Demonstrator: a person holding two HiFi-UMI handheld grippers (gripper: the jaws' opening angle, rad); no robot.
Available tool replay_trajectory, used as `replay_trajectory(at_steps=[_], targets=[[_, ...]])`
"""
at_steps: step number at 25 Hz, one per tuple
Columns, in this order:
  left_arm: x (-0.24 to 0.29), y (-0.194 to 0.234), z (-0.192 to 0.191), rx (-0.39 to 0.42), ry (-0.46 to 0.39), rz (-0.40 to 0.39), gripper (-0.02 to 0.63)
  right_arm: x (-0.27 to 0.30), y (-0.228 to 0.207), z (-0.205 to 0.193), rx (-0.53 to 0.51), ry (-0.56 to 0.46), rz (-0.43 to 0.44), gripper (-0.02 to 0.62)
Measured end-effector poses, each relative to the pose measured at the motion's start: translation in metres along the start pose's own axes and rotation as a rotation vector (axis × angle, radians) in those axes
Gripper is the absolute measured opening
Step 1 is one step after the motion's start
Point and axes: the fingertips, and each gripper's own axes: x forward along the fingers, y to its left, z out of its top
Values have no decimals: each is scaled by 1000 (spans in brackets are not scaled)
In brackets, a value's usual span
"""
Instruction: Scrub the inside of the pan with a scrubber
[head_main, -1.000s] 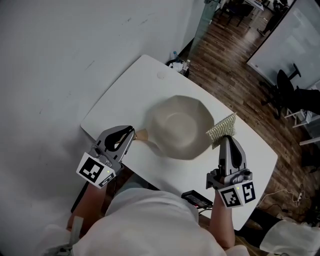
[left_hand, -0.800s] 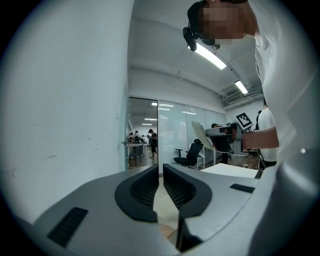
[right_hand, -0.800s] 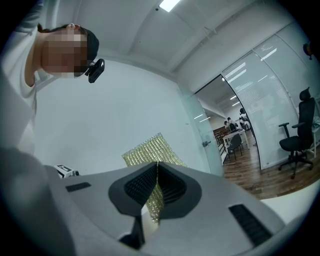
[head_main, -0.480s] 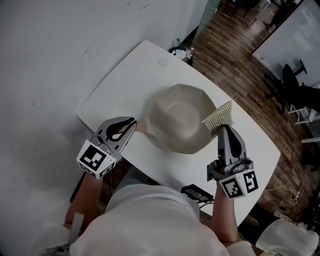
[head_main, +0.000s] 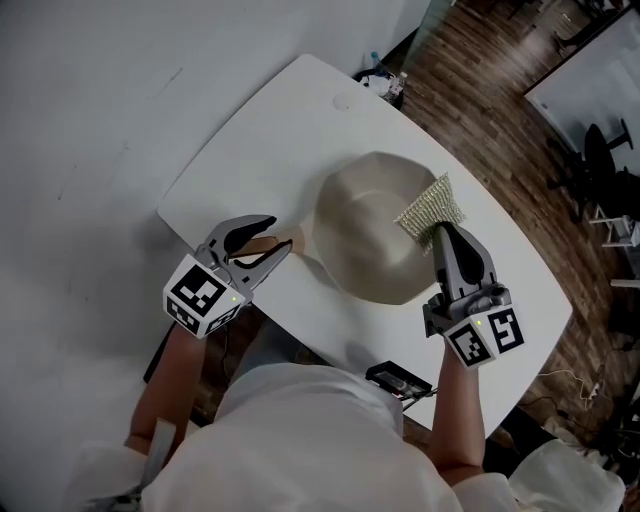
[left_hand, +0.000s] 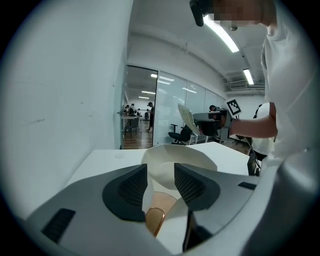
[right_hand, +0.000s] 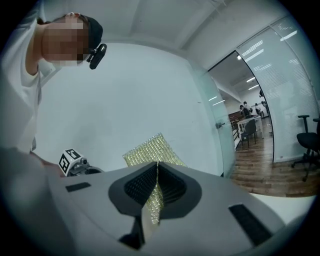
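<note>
Two claws: the left claw (head_main: 278, 236) and the right claw (head_main: 438, 235), one in each of the person's hands, both low over the near side of a white worktop (head_main: 260, 140).
Left claw: spread, its jaws having just opened; the handle (left_hand: 161, 202) of the pan (head_main: 370, 245) lies between them, not pinched.
Handle: pale wood with a coppery loop at its near end; its long axis runs straight away from the left claw toward the bowl of the pan.
Right claw: pressed together on the lower edge of the scrubber (head_main: 428, 205), which stands up out of it.
Scrubber: a flat square of glittery yellow-green mesh, held over the pan's right rim, apparently not yet touching the inside.
Pan: cream, deep, faceted rim, sitting mid-worktop; its inside looks bare.
Coming move, a judgement: the left claw closes on the handle to steady the pan; the right claw, nearer the bowl, dips down and leftward into it.
</note>
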Motion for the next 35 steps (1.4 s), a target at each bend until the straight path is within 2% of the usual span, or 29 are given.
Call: replay_trajectory(at_steps=[7, 13, 21, 29, 35], targets=[[17, -4, -28, 74, 141, -93, 236, 31, -18, -40, -12, 107, 11, 25], [30, -5, -45, 127, 249, -139, 259, 44, -25, -69, -48, 192, 35, 24], [46, -8, -86, 249, 486, -174, 285, 58, -31, -110, -78, 333, 60, 25], [58, 4, -122, 332, 726, -168, 287, 80, -38, -159, -89, 492, 73, 25], [60, 13, -127, 370, 797, -150, 287, 92, -40, -192, -127, 622, 77, 25]])
